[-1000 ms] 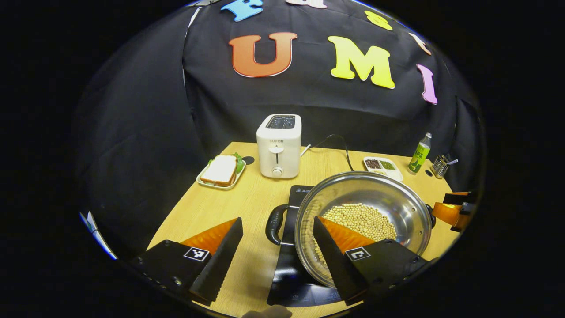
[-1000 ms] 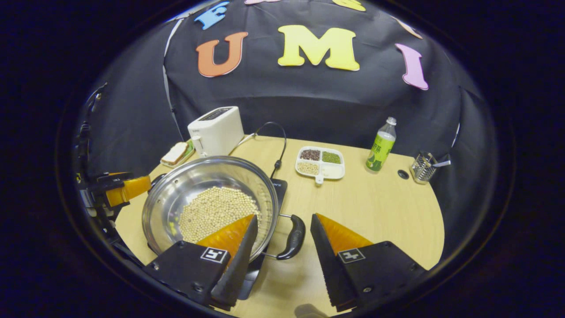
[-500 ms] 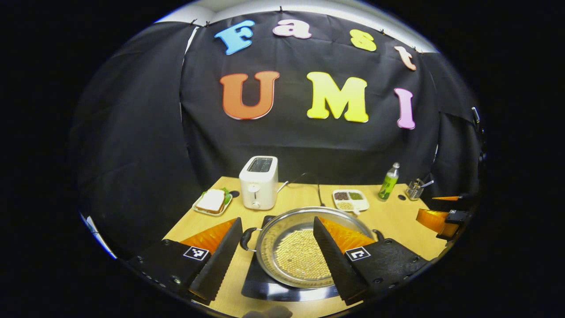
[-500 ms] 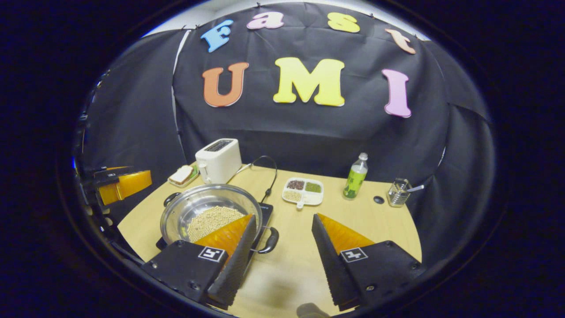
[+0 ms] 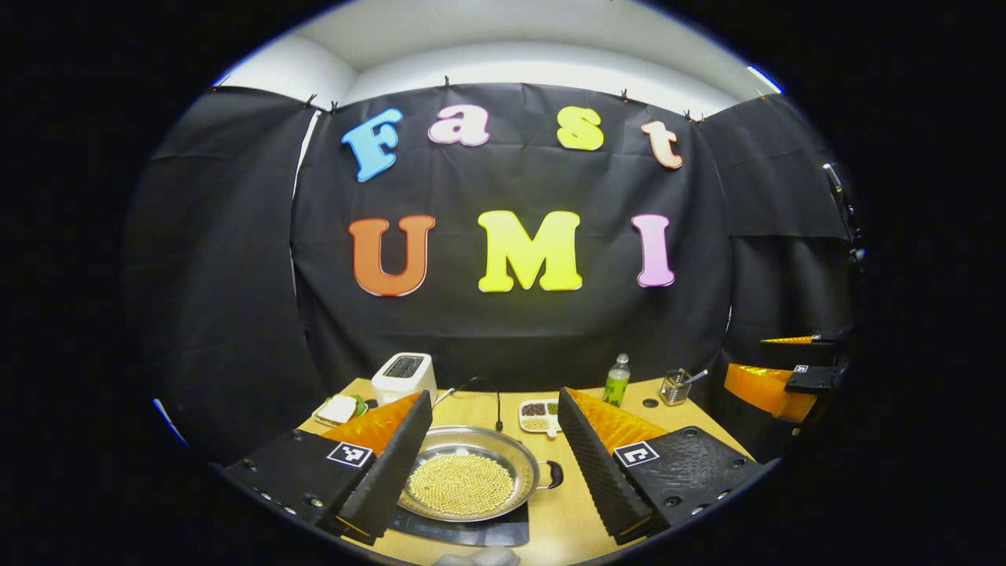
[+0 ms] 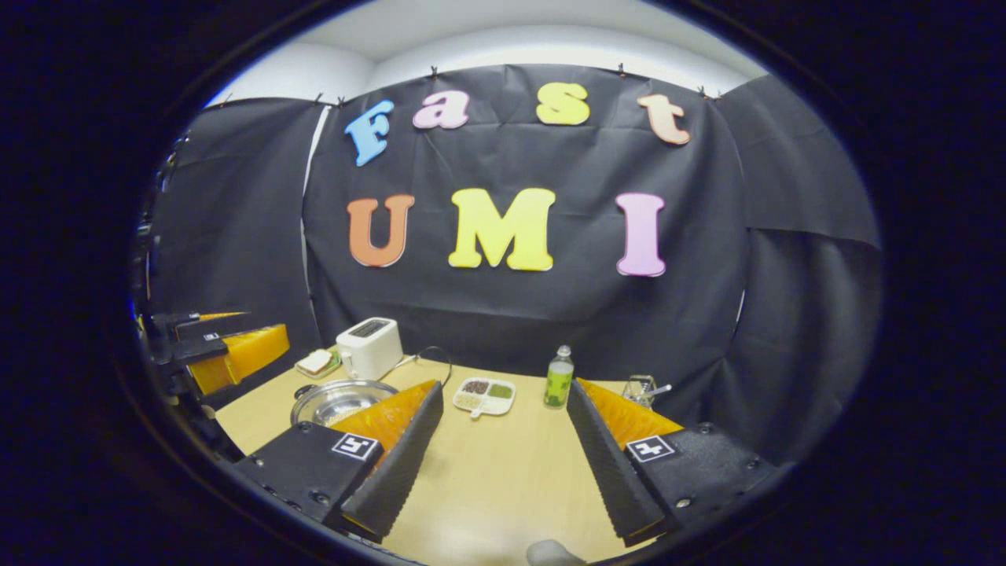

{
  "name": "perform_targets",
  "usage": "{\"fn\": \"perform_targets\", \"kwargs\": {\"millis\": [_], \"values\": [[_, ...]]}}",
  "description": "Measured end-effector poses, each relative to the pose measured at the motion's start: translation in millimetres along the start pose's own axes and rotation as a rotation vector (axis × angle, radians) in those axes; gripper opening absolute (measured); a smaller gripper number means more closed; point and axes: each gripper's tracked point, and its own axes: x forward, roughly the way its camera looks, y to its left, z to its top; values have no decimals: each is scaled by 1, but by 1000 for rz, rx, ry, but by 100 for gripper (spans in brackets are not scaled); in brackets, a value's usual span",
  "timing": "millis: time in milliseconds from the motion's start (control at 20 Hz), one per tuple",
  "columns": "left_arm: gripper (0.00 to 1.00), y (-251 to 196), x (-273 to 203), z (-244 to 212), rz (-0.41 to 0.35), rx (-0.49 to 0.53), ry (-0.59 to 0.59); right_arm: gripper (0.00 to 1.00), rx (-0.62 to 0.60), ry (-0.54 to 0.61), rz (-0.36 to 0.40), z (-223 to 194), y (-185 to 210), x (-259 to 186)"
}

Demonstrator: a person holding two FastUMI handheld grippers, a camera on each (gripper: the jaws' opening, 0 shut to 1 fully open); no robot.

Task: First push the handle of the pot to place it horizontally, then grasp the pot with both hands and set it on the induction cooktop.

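Note:
The steel pot (image 5: 464,479) holds soybeans and sits on the black induction cooktop (image 5: 471,533), near the table's front. One black side handle (image 5: 554,474) points right. My left gripper (image 5: 493,395) is open, held back from and above the pot, touching nothing. In the right gripper view the pot (image 6: 338,401) lies to the left, partly behind a finger. My right gripper (image 6: 504,385) is open over bare table, apart from the pot. The left gripper (image 6: 236,350) hangs at the left edge of that view, and the right gripper (image 5: 774,377) at the right edge of the left gripper view.
At the back of the wooden table (image 6: 503,464) stand a white toaster (image 5: 403,376) with its cable, a sandwich plate (image 5: 338,409), a divided tray of grains (image 5: 536,415), a green bottle (image 5: 617,381) and a utensil holder (image 5: 674,387).
Both grippers have drawn back and up from the pot, staying open. The pot now looks small and far, still resting on the cooktop.

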Motion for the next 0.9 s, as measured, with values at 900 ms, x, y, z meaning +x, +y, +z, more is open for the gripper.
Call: {"fn": "perform_targets", "kwargs": {"millis": [900], "values": [[96,-157,-81,57,13,22,-92,100,87,-143,-109,10,-188,-114]]}}
